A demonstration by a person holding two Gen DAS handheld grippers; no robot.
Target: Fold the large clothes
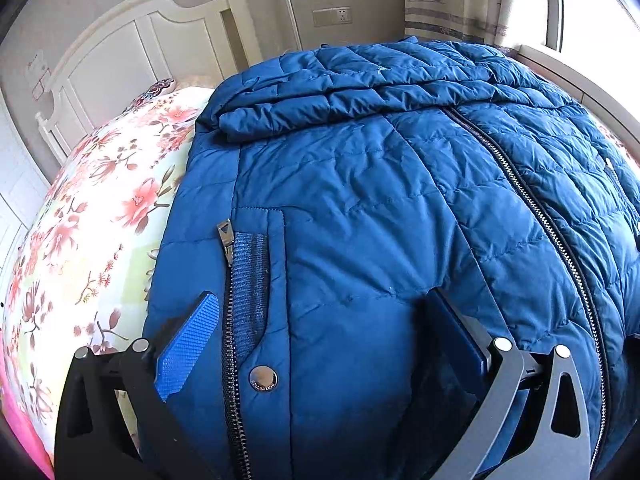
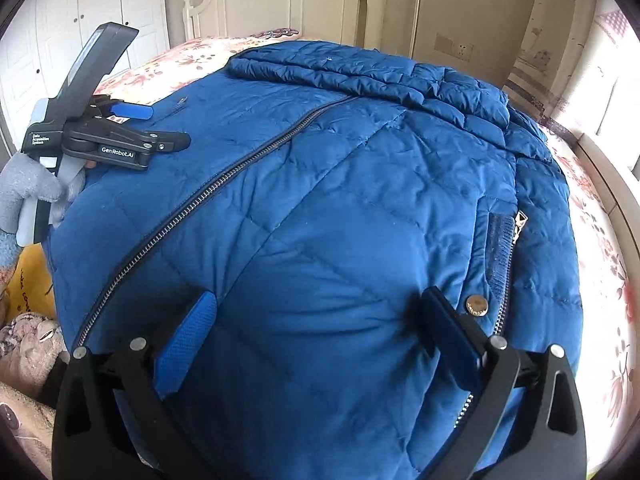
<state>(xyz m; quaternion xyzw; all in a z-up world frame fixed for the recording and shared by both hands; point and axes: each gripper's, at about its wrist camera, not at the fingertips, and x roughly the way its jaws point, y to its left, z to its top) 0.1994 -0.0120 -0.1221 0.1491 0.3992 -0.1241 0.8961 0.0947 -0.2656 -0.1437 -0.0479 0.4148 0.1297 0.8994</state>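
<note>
A large blue quilted jacket (image 1: 380, 208) lies front-up on the bed, zipped down the middle, with its sleeves folded across the far end. It also fills the right wrist view (image 2: 320, 208). My left gripper (image 1: 320, 312) is open just above the jacket's near hem, beside a zipped pocket (image 1: 240, 280) and a metal snap (image 1: 263, 378). My right gripper (image 2: 316, 308) is open above the other side of the hem, near the other pocket's snap (image 2: 477, 305). The left gripper also shows in the right wrist view (image 2: 152, 128), over the jacket's left edge.
A floral bedsheet (image 1: 92, 216) covers the bed. A white headboard (image 1: 132, 48) stands at the far end. A window (image 1: 592, 12) and curtain are at the right. White wardrobe doors (image 2: 80, 12) stand at the left. Bundled cloth and a yellow item (image 2: 28, 292) lie at the left.
</note>
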